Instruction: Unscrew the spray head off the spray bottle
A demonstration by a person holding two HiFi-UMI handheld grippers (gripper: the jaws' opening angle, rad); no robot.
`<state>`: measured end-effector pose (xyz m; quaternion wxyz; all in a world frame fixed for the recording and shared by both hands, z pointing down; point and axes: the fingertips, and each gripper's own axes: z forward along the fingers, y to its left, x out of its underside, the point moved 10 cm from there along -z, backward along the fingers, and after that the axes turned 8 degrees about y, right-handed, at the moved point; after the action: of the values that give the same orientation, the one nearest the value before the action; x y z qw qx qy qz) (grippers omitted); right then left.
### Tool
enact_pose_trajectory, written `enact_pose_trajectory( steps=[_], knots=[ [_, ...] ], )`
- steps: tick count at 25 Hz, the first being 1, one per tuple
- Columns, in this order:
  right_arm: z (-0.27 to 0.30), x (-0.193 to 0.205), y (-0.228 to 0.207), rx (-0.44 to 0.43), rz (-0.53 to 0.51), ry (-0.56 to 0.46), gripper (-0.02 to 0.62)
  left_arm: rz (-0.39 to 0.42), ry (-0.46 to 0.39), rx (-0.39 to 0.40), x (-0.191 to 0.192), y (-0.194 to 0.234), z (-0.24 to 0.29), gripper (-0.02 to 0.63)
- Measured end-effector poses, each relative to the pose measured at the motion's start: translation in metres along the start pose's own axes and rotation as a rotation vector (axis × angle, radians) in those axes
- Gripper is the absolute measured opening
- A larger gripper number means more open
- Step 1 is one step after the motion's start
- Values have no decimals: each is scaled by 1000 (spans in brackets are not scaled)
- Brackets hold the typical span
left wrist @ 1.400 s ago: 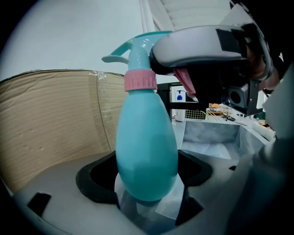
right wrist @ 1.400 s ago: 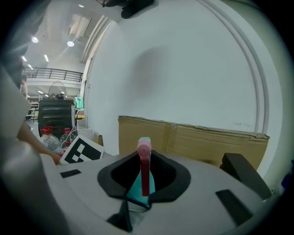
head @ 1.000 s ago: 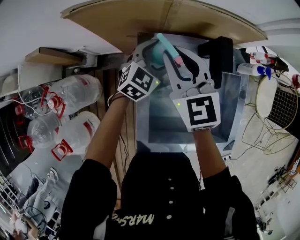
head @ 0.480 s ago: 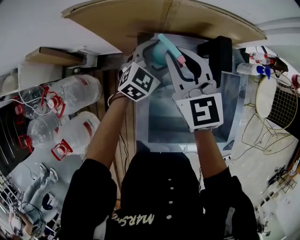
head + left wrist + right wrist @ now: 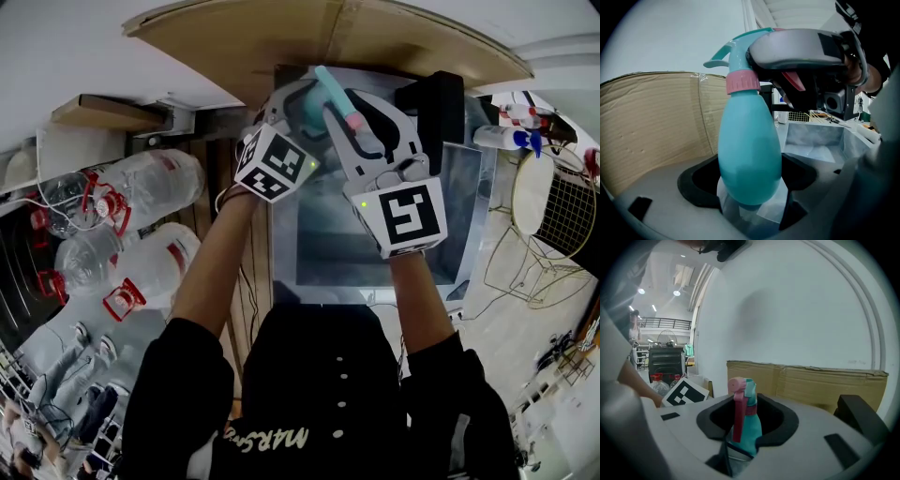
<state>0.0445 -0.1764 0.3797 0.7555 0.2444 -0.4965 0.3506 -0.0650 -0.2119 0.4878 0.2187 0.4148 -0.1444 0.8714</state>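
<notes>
My right claw [image 5: 740, 448] has just eased wider, so the spray head [image 5: 744, 401] stands loose between its jaws; I judge this a release to re-grip for another turn. My left claw [image 5: 752, 213] clamps the spray bottle [image 5: 749, 154] upright between its jaws. Since a moment ago, only my right claw's marker cube [image 5: 405, 217] has tilted.
</notes>
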Motion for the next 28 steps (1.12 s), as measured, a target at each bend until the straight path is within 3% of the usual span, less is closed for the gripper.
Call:
enact_pose_trajectory(
  steps=[8,16,28],
  knots=[
    [8,5,-1,-23,16,42,184,3,3,-2,-1,-1,1,408],
    [20,5,-3,-4,10,88,138,15,2,13,-2,-2,3,408],
    [21,3,-12,-96,-54,66,149,58,-28,74,0,6,2,408]
  ],
)
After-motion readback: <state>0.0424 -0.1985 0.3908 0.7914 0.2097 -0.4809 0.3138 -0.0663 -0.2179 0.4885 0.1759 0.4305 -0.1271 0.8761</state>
